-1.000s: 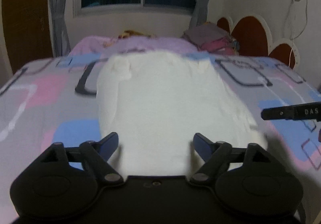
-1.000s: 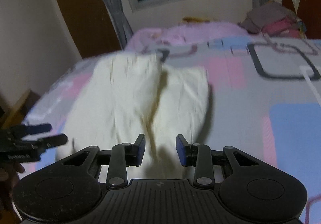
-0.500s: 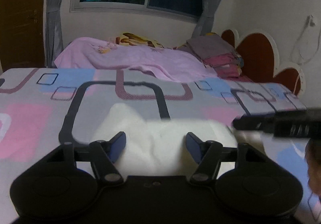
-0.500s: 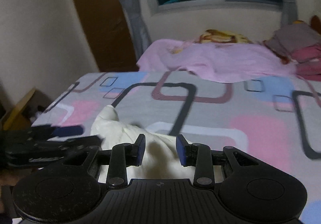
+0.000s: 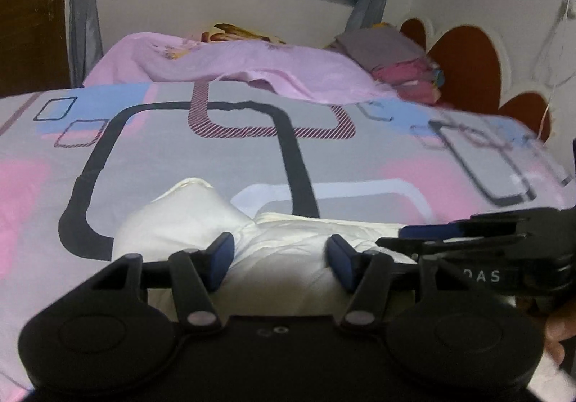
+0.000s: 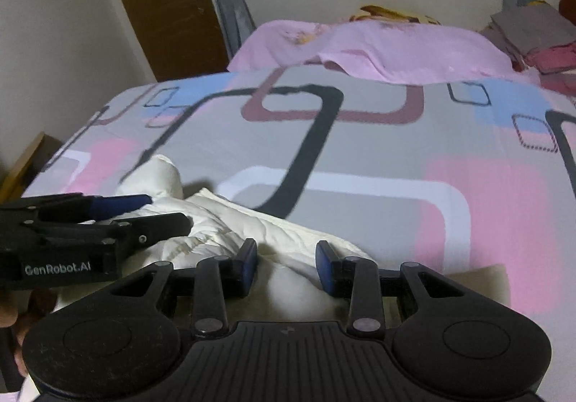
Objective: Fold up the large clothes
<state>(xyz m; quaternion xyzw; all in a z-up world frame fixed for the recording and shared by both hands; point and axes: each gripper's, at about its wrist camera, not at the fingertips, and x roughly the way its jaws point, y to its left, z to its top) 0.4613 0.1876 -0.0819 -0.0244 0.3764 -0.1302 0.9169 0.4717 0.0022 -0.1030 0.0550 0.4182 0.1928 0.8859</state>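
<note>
A white padded garment (image 5: 172, 218) lies rumpled on the patterned bed sheet (image 5: 180, 157), its far end reaching just past both grippers. My left gripper (image 5: 280, 243) hangs low over it with its jaws closing; cloth bulges between the blue pads, which do not press on it. In the right wrist view the same garment (image 6: 223, 225) runs under my right gripper (image 6: 286, 247), whose jaws stand partly apart with a fold of cloth between them, untouched. Each gripper shows side-on in the other's view: the right gripper (image 5: 403, 238) and the left gripper (image 6: 169, 211), close together.
A pink blanket (image 5: 252, 67) is heaped at the far side of the bed, with a stack of folded clothes (image 5: 396, 56) by the brown headboard (image 5: 464, 67). A brown door (image 6: 162, 5) and a window are beyond. A tan flat piece (image 6: 478, 279) lies right of the garment.
Both grippers have travelled forward along the garment and sunk toward it; only its far end now shows ahead. The left jaws have narrowed. The right jaws keep the same gap.
</note>
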